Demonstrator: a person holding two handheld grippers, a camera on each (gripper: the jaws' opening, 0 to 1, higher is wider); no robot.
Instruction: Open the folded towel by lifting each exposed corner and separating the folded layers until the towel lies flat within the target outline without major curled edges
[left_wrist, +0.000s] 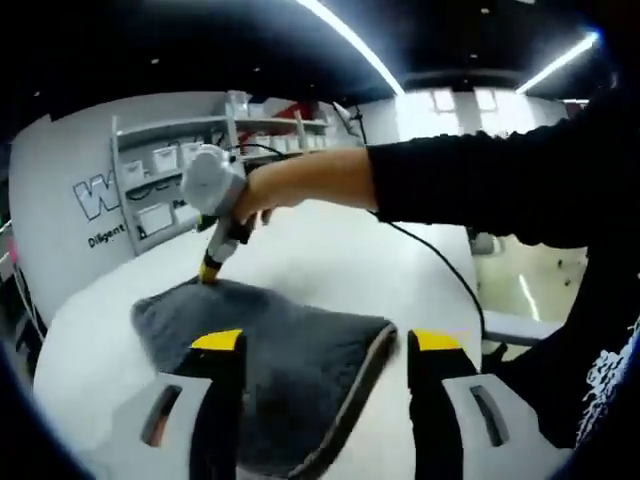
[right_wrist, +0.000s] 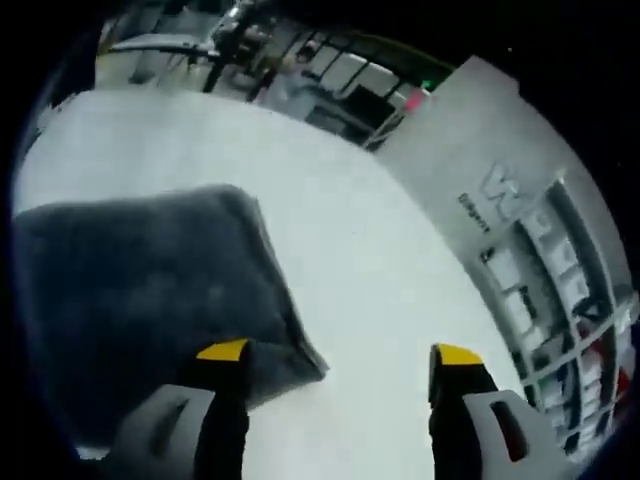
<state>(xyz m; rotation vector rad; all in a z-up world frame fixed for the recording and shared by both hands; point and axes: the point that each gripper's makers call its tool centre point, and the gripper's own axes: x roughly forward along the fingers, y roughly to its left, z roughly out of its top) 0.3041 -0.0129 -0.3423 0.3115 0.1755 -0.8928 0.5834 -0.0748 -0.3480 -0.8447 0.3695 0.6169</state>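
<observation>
A dark grey folded towel (left_wrist: 270, 370) lies on the white table (left_wrist: 330, 250), its lighter hem curving along the right side. My left gripper (left_wrist: 326, 345) is open just above it, the left jaw over the cloth and the right jaw over bare table. A hand holds my right gripper (left_wrist: 210, 268) at the towel's far edge, tips down at the cloth. In the right gripper view the towel (right_wrist: 140, 290) spreads to the left, and my right gripper (right_wrist: 340, 355) stands open with its left jaw over the towel's near corner (right_wrist: 305, 360) and nothing between its fingers.
The person's black-sleeved arm (left_wrist: 480, 180) reaches across from the right. A thin black cable (left_wrist: 440, 260) trails over the table. A grey wall with lettering and shelves of boxes (left_wrist: 160, 190) stands beyond the far table edge. Bare white table (right_wrist: 380, 270) lies right of the towel.
</observation>
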